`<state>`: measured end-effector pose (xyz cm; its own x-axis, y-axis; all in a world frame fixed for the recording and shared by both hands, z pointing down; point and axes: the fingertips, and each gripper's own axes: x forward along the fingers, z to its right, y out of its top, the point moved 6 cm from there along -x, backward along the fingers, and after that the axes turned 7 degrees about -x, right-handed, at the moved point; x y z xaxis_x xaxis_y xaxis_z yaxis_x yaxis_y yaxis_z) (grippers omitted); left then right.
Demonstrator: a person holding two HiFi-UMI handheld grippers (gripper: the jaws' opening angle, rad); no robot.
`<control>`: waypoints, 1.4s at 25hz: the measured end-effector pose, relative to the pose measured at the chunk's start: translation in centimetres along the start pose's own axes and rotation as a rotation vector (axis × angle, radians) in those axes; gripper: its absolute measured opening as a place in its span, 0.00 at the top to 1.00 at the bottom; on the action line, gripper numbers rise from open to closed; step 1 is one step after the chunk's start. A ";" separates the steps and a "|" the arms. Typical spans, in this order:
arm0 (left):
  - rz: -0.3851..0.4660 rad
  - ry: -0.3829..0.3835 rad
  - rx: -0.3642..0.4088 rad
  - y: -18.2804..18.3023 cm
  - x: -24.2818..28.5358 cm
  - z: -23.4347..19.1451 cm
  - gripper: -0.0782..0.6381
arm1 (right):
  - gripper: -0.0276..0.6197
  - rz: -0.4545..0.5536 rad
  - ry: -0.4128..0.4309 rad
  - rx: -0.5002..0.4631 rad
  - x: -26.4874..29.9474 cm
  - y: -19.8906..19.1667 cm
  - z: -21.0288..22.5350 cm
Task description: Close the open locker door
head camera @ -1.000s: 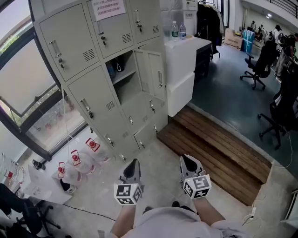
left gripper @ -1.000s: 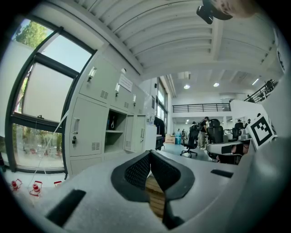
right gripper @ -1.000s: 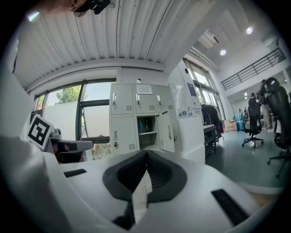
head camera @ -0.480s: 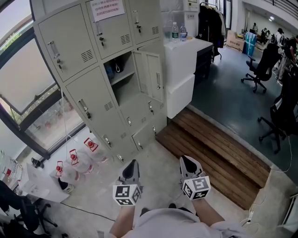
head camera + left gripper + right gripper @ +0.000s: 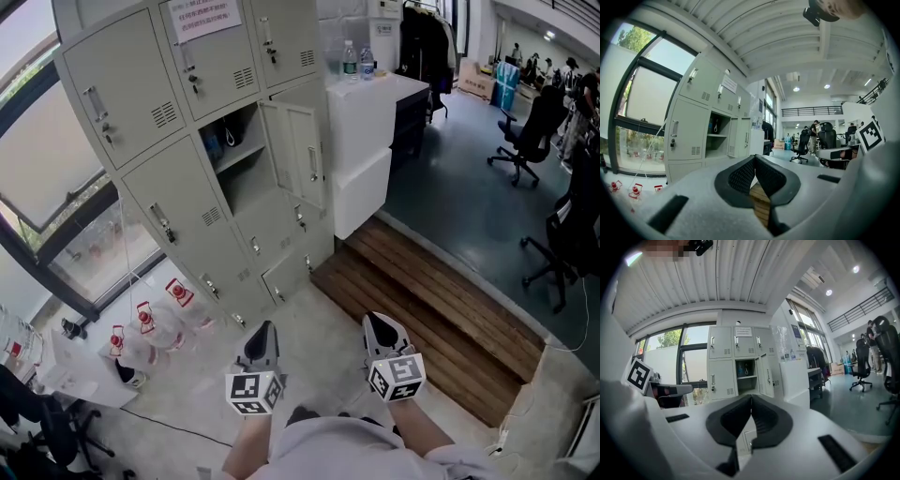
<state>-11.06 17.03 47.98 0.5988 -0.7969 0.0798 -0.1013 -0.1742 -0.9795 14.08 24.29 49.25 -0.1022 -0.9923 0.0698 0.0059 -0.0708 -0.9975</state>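
A bank of grey lockers (image 5: 178, 141) stands ahead at the upper left. One middle compartment (image 5: 234, 155) gapes, its door (image 5: 298, 155) swung out to the right. Something dark hangs inside it above a shelf. Low in the head view, well short of the lockers, my left gripper (image 5: 263, 335) and right gripper (image 5: 378, 328) are held side by side over the floor, both shut and empty. The open door (image 5: 732, 137) shows in the left gripper view beyond the closed left gripper (image 5: 754, 161). In the right gripper view the door (image 5: 764, 375) lies past the closed right gripper (image 5: 751, 401).
A white cabinet (image 5: 370, 141) with bottles on top stands right of the lockers. A wooden step (image 5: 431, 300) lies to the right of the floor in front. Red-tagged clear bags (image 5: 155, 323) sit by the window at the left. Office chairs (image 5: 525, 131) stand further right.
The view has shifted slightly, so the lockers sit a little further left and lower. Both grippers hold the same places, shut.
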 end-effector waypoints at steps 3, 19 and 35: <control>0.002 -0.002 0.001 0.1 1.3 -0.4 0.88 | 0.94 -0.002 0.000 -0.002 1.4 0.1 0.4; 0.006 -0.125 0.009 4.2 20.1 -12.7 0.88 | 0.94 -0.006 -0.123 0.011 20.1 0.9 2.5; -0.026 -0.133 -0.013 6.3 31.5 -21.8 0.88 | 0.94 -0.002 -0.150 0.007 34.9 3.0 3.9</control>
<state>-10.18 -21.80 48.36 0.7013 -0.7084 0.0795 -0.0938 -0.2023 -0.9748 14.44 -10.93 48.78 0.0480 -0.9961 0.0733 0.0133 -0.0728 -0.9973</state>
